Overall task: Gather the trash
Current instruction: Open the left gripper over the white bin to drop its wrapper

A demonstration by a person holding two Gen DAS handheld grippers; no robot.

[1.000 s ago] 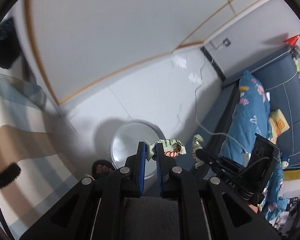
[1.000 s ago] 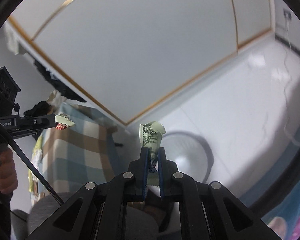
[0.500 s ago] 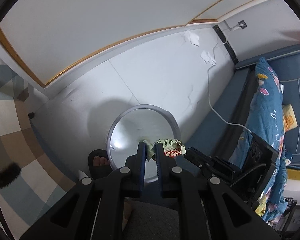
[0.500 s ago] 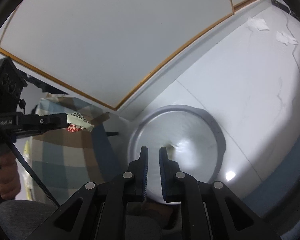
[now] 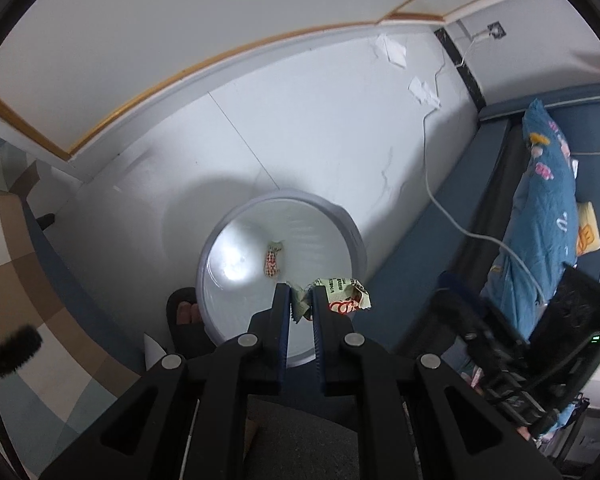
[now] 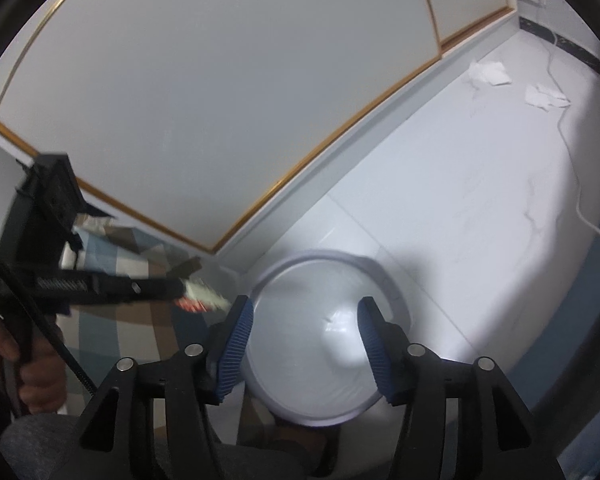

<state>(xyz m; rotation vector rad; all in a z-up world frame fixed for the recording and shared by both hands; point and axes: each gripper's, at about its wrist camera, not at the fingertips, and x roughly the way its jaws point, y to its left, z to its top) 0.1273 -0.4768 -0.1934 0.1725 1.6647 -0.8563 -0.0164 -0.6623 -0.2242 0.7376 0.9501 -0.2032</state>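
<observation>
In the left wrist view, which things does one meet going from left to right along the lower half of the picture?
Checked bedding → foot in a dark slipper → white bin → wrapper lying in the bin → wrapper held in the left claw → blue patterned pillow.

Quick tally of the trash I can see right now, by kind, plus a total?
Snack wrappers: 2, one lying in the white bin at, one clamped in the left gripper at
Crumpled white tissues on the floor: 2, at and
Total: 4

The right gripper is opening, with nothing between its jaws.
</observation>
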